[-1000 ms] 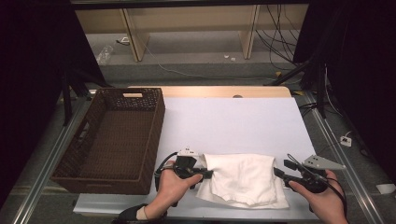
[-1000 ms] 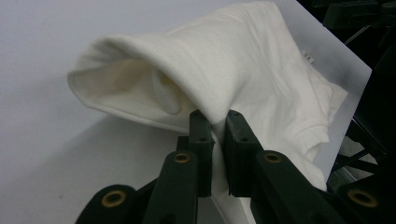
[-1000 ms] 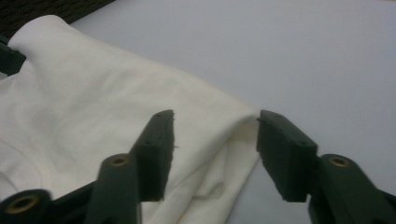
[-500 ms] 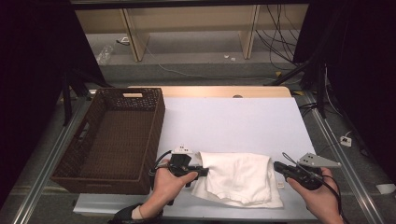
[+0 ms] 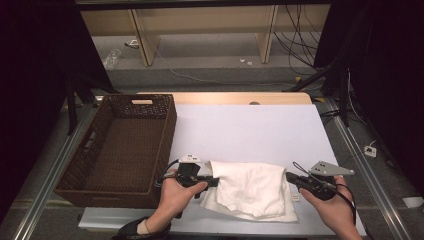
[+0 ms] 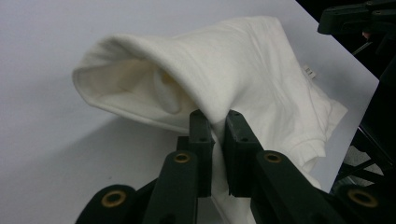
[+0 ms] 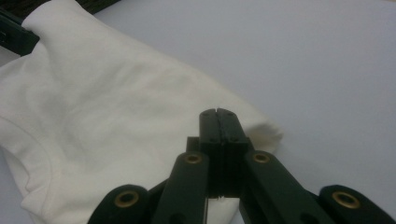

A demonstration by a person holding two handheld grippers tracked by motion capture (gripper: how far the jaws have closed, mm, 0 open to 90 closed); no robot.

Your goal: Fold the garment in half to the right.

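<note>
While the wicker basket (image 5: 119,145) is sitting at the left edge of the bench (image 5: 260,130), the work itself is taking place to its right, along the near edge.

Left hand (image 5: 172,195): it is coming in from the bottom of the high view, just right of the basket's near corner, and is carrying the left gripper (image 5: 212,182). The gripper is lying roughly level and pointing right. In the left gripper view, the left gripper (image 6: 215,122) is clamping a fold of the white cloth (image 6: 243,70); fabric is pinched between the two black jaws and is hanging out below them. Beyond the pinch the cloth is arching up off the bench, forming an open pocket on that view's left side.

Cloth: in the high view the white cloth (image 5: 250,190) is lying crumpled between the two hands, well apart from the far edge and beside, not inside, the basket. A small label is showing at its right border.

Right hand (image 5: 327,205): it is holding the right gripper (image 5: 289,176) at the cloth's right edge, pointing left. Its jaws have just been closing. In the right gripper view, the right gripper (image 7: 218,114) is standing with its jaws pressed together at the cloth's rounded edge, with a sliver of white showing in the seam between them, so it is gripping the cloth edge.
</note>
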